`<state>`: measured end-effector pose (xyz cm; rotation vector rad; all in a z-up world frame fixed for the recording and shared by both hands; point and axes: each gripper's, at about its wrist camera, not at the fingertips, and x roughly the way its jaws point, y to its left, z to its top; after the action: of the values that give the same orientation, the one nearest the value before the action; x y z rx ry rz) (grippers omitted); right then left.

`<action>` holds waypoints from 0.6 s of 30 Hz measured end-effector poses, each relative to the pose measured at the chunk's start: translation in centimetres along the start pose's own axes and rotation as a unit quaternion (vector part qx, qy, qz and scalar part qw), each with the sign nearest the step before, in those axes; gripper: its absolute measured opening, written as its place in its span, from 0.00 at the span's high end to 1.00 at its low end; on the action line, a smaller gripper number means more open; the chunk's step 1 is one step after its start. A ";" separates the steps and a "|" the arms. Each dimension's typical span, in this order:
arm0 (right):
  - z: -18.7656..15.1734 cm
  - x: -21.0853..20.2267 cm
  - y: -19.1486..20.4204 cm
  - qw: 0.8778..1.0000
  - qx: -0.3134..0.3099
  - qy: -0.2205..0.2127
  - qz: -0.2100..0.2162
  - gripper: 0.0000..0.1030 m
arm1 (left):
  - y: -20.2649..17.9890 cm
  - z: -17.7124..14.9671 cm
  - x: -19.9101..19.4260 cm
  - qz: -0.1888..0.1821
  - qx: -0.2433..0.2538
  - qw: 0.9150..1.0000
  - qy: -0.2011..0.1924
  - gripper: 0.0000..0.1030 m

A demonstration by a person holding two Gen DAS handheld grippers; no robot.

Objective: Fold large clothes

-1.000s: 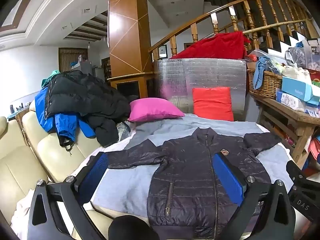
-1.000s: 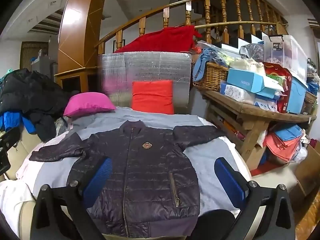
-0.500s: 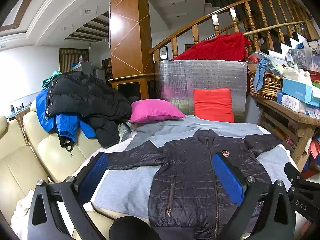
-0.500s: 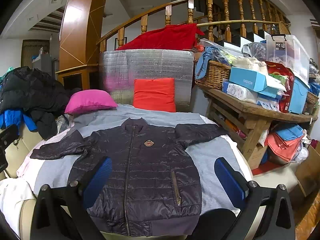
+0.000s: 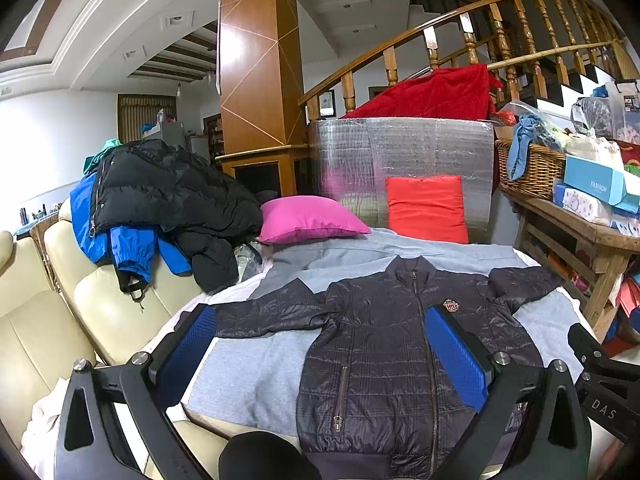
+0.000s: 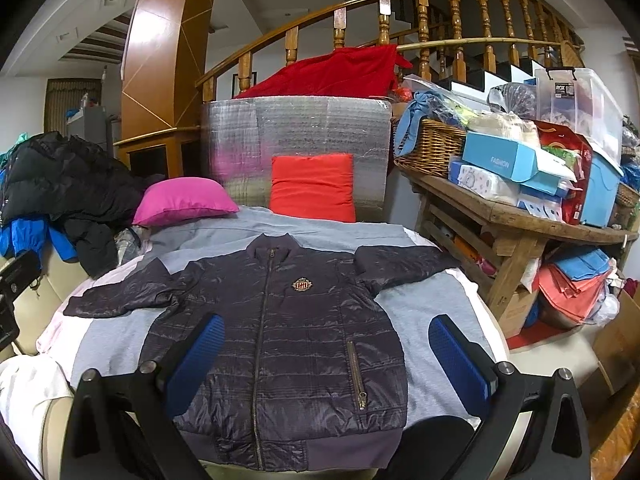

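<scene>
Left wrist view: dark quilted zip-up jacket [image 5: 384, 352] spread flat, front up, sleeves out, on grey sheet [image 5: 248, 372] over cream sofa. No fold made yet; whole task ahead. Left hand-held gripper [image 5: 320, 356] wide open, hovering, gripping nothing. Hem partly masked by gripper frame.

Right wrist view: same jacket [image 6: 280, 340], zipped, unfolded. Right hand-held gripper [image 6: 326, 354] open, empty. Lower hem corners hidden behind gripper body; contact impossible to judge.

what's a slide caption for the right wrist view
Open right tool above a zipped dark jacket spread flat, sleeves out.
</scene>
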<state>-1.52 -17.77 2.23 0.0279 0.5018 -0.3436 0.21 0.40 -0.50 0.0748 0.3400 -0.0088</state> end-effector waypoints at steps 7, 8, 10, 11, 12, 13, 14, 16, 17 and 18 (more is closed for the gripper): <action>0.0 0.1 0.1 1.000 -0.001 0.002 0.001 0.00 | 0.0 0.0 0.0 0.000 0.001 1.000 0.000 0.00; -0.1 0.1 0.1 1.000 0.000 0.002 0.001 0.00 | 0.1 0.0 0.1 -0.001 0.001 1.000 0.001 0.00; 0.0 0.1 0.0 1.000 0.000 0.003 0.002 0.00 | 0.1 0.0 0.1 -0.002 0.001 1.000 0.002 0.00; 0.0 0.1 0.0 1.000 0.000 0.003 0.002 0.00 | 0.1 0.0 0.1 -0.002 0.001 1.000 0.002 0.00; 0.0 0.1 0.0 1.000 0.000 0.003 0.002 0.00 | 0.1 0.0 0.1 -0.001 0.001 1.000 0.002 0.00; 0.0 0.2 0.0 1.000 0.000 0.003 0.002 0.00 | 0.1 0.0 0.0 -0.002 0.001 1.000 0.002 0.00; 0.0 0.2 0.0 1.000 -0.001 0.004 0.002 0.00 | 0.1 0.1 0.1 -0.002 0.000 1.000 0.002 0.00; 0.0 0.1 0.0 1.000 0.000 0.003 0.002 0.00 | 0.1 0.0 0.1 -0.001 0.001 1.000 0.002 0.00; 0.0 0.2 0.0 1.000 0.000 0.003 0.002 0.00 | 0.1 0.0 0.0 -0.001 0.002 1.000 0.002 0.00; 0.0 0.2 0.0 1.000 -0.001 0.004 0.002 0.00 | 0.1 0.0 0.0 -0.001 0.002 1.000 0.002 0.00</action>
<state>-1.39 -17.85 2.13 0.0291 0.5091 -0.3389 0.26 0.48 -0.47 0.0785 0.3435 -0.0109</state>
